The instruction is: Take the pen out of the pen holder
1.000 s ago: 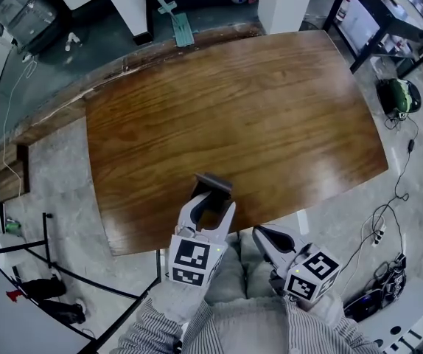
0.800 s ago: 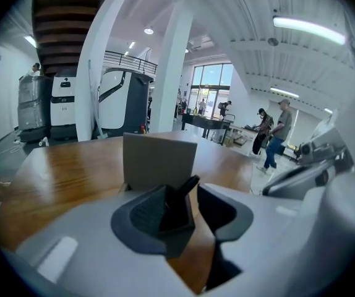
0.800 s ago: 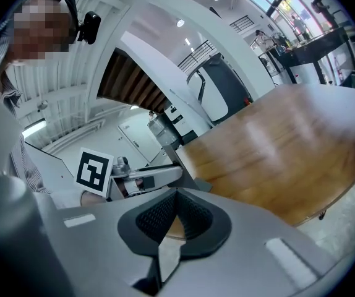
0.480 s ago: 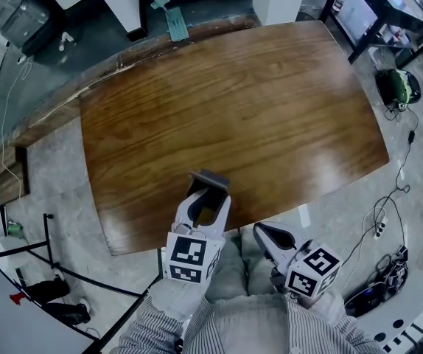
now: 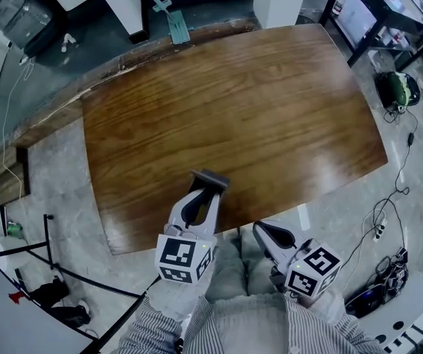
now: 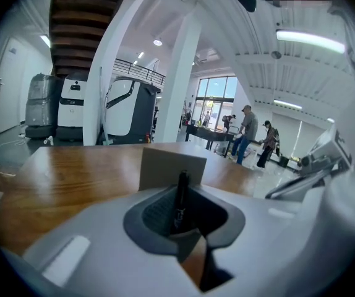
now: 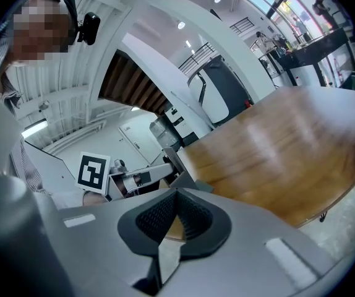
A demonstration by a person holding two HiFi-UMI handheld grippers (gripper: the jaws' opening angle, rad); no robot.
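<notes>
A small grey-brown pen holder point(image 5: 210, 178) stands near the front edge of the wooden table point(image 5: 256, 109). In the left gripper view the holder point(image 6: 171, 166) is just beyond the jaws, and a black pen point(image 6: 181, 198) stands upright out of it. My left gripper point(image 5: 205, 193) reaches over the table edge to the holder. Its jaws are closing and the pen sits between the ribbed pads point(image 6: 159, 214) of the left gripper point(image 6: 183, 218). My right gripper point(image 5: 264, 233) hangs shut and empty off the table's front edge, over the person's lap; its view shows the right gripper point(image 7: 176, 218) with pads together.
The table's front edge point(image 5: 197, 234) runs just under both grippers. A green long-handled tool point(image 5: 173, 17) lies on the floor behind the table. Cables and a power strip point(image 5: 377, 234) lie on the floor at the right. People point(image 6: 248, 135) stand far off across the hall.
The left gripper's jaws have drawn in from wide apart beside the holder to a narrow pinch at its top. The right gripper has stayed where it was.
</notes>
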